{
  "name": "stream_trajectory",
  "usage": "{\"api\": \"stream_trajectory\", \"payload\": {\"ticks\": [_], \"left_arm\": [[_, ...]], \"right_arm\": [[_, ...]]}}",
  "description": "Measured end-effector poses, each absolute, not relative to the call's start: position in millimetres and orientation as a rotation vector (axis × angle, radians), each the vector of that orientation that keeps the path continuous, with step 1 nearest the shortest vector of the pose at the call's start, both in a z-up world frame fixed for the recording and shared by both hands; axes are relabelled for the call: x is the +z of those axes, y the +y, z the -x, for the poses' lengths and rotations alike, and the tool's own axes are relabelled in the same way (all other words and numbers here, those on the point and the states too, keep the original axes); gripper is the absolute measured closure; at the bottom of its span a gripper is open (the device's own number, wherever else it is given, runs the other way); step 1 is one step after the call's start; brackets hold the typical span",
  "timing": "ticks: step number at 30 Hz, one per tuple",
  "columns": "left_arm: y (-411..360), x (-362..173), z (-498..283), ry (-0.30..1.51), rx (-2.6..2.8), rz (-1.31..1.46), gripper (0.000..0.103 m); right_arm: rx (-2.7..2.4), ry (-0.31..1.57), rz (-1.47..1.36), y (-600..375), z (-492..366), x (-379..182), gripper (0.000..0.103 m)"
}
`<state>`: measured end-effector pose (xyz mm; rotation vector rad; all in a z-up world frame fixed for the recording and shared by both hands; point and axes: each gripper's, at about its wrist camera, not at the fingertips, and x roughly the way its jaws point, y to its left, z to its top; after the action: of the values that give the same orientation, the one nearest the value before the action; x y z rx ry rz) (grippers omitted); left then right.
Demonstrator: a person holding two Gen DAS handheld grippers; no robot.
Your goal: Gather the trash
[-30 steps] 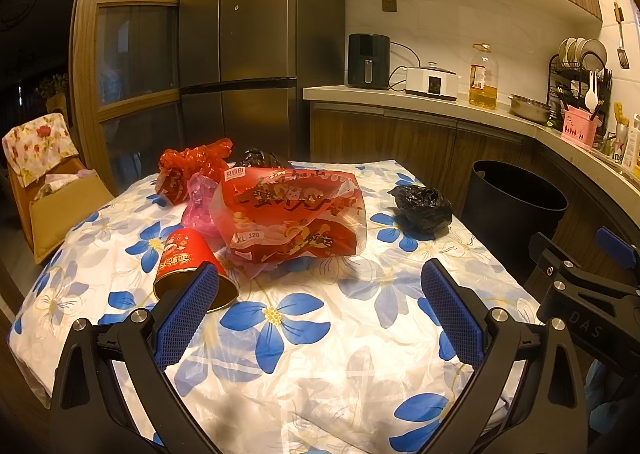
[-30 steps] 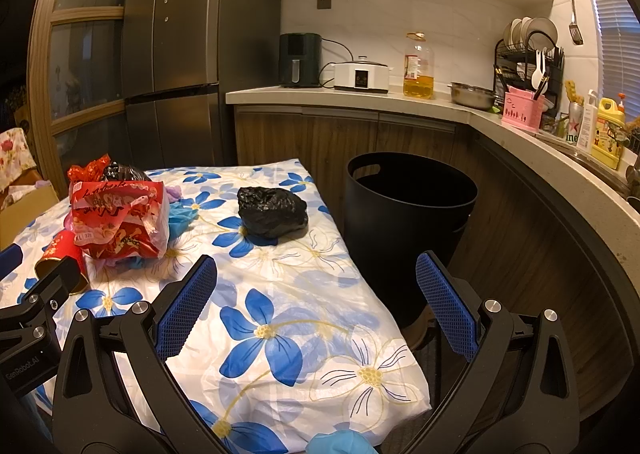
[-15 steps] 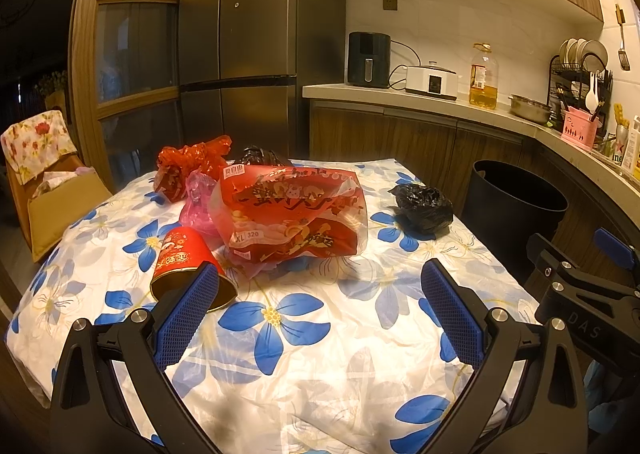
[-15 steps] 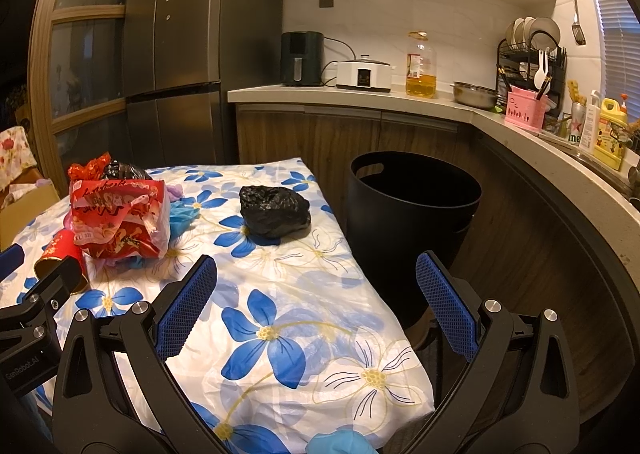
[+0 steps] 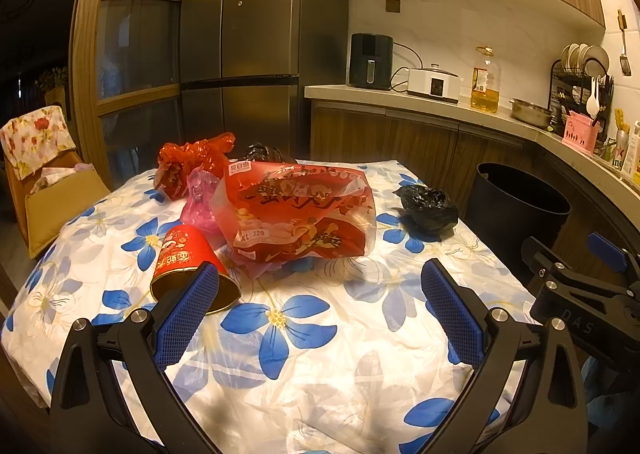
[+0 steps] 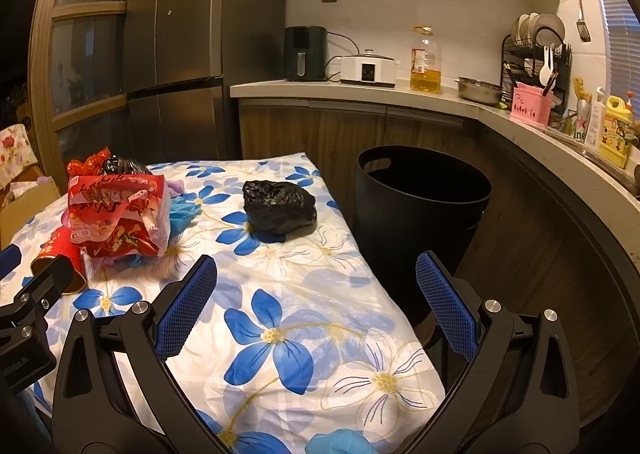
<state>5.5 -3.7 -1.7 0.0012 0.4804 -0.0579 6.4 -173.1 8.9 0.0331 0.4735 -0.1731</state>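
Your left tongs [image 5: 320, 310] are spread wide with nothing between the blue pads, held low over the near part of the tabletop [image 5: 304, 374] and aimed level toward the pile of rubbish; the left pad sits in line with the mouth of the red paper cup [image 5: 184, 258], which lies on its side, but I cannot tell that it touches it. Your right tongs [image 6: 316, 302] are just as wide and empty, held beside the left ones and pointed more toward the table's right edge, so their view takes in both the crumpled black bag [image 6: 280, 207] and the black bin [image 6: 424, 205] standing on the floor just beside that edge. That split looks deliberate: the right side covers what lies nearest the bin, the left covers the heap. Beyond the cup, the big red printed bag [image 5: 296, 213] rests on a pink bag [image 5: 198, 193], with a crumpled red bag [image 5: 188, 161] behind. None of the trash appears to be in the bin yet, so this reads as the approach before a first pick.
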Motion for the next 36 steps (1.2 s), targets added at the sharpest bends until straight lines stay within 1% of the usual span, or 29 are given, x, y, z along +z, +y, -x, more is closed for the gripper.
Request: {"api": "stream_trajectory", "payload": {"ticks": [3, 5, 6, 9, 11, 12, 13, 14, 15, 17, 20, 21, 23, 27, 29, 33, 36], "left_arm": [[-1.8, -4.1, -7.2, 0.470, -0.059, 0.004, 0.005], [6.6, -5.7, -6.0, 0.460, -0.057, 0.014, 0.010], [14.6, -6.6, -5.0, 0.456, -0.057, 0.020, 0.010], [29.1, -12.2, -3.5, 0.439, -0.030, 0.028, 0.012], [41.4, -15.7, -3.4, 0.430, -0.004, 0.043, 0.014], [47.9, -17.3, -3.7, 0.427, 0.008, 0.055, 0.015], [54.4, -18.2, -4.3, 0.424, 0.018, 0.065, 0.022], [60.6, -19.8, -5.2, 0.421, 0.032, 0.074, 0.026], [66.7, -21.5, -6.7, 0.422, 0.046, 0.085, 0.026], [79.1, -23.9, -10.2, 0.427, 0.067, 0.104, 0.026], [92.5, -28.1, -14.7, 0.420, 0.098, 0.110, 0.026], [95.5, -29.2, -17.4, 0.421, 0.104, 0.111, 0.026], [101.3, -32.8, -22.0, 0.430, 0.112, 0.112, 0.026], [109.3, -43.8, -29.4, 0.459, 0.116, 0.107, 0.028], [112.1, -49.8, -33.9, 0.478, 0.117, 0.095, 0.034], [118.4, -59.9, -43.4, 0.515, 0.116, 0.086, 0.040], [122.7, -65.2, -49.1, 0.537, 0.124, 0.082, 0.050]], "right_arm": [[-0.162, 0.470, -0.038, -170.9, -10.8, 5.6, 0.005], [-0.151, 0.462, -0.042, -168.8, -13.4, 3.2, 0.005], [-0.146, 0.457, -0.045, -168.7, -13.8, 2.6, 0.005], [-0.119, 0.452, -0.054, -163.9, -19.1, -2.0, 0.012], [-0.094, 0.449, -0.057, -158.4, -23.7, -5.6, 0.021], [-0.074, 0.451, -0.060, -154.8, -26.8, -8.0, 0.023], [-0.048, 0.455, -0.064, -150.3, -29.8, -10.3, 0.026], [-0.022, 0.458, -0.067, -146.7, -32.4, -11.7, 0.029], [-0.002, 0.460, -0.067, -143.2, -35.6, -12.9, 0.030], [0.043, 0.463, -0.068, -133.1, -43.1, -16.0, 0.036], [0.094, 0.459, -0.103, -124.1, -55.0, -15.7, 0.039], [0.111, 0.459, -0.119, -122.0, -60.1, -15.0, 0.044], [0.132, 0.458, -0.132, -118.0, -69.3, -14.8, 0.048], [0.203, 0.471, -0.146, -107.3, -81.8, -20.7, 0.049], [0.232, 0.480, -0.141, -102.7, -87.3, -25.0, 0.049], [0.269, 0.499, -0.150, -96.0, -98.4, -32.7, 0.049], [0.295, 0.505, -0.152, -92.5, -105.2, -36.0, 0.049]]}}
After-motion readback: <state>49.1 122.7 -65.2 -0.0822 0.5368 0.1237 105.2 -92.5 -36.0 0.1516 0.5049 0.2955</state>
